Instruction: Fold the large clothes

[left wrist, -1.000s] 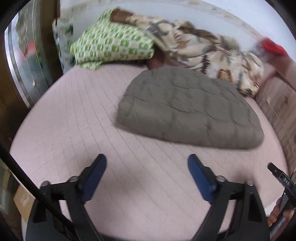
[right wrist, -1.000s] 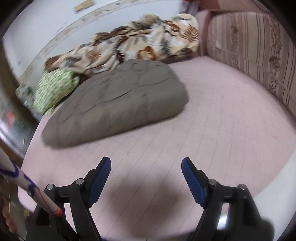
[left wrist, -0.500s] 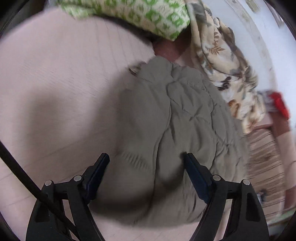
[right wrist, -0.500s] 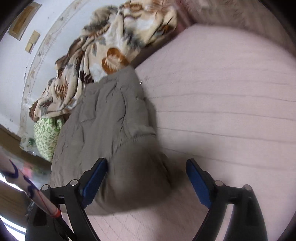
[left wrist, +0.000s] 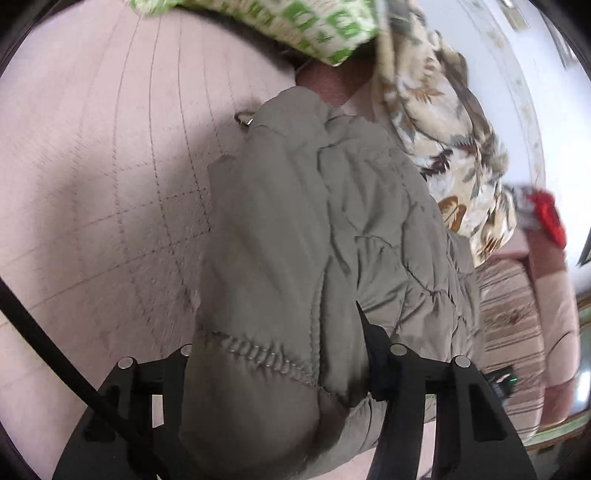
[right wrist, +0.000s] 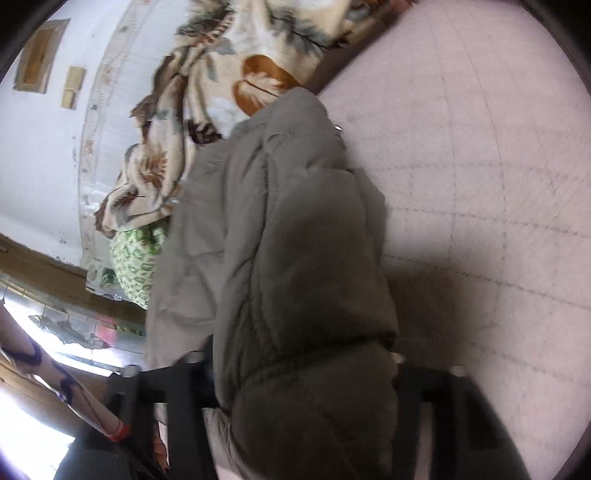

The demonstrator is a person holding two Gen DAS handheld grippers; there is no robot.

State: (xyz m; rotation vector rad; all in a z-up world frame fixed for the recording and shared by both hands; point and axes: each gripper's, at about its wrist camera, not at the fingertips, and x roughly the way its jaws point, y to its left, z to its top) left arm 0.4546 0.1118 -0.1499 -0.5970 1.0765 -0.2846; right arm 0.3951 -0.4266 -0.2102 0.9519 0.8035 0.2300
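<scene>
Both grippers set around the near edge of a folded grey quilted jacket on a pink bed.

Left view: the left gripper (left wrist: 280,354) has bulky jacket (left wrist: 317,229) fabric filling the gap between its spread arms; whether the pads are biting cannot be told. The jacket's long axis runs from 6 o'clock toward 12 o'clock, ending near the green pillow (left wrist: 295,26) and leaf-print blanket (left wrist: 439,122). Right view: the right gripper (right wrist: 299,362) straddles the same edge of the jacket (right wrist: 288,240), grip likewise unclear, with bare bed (right wrist: 480,166) at 2 o'clock. Both tools appear equally near; the coming lift likely carries this edge along that axis.
</scene>
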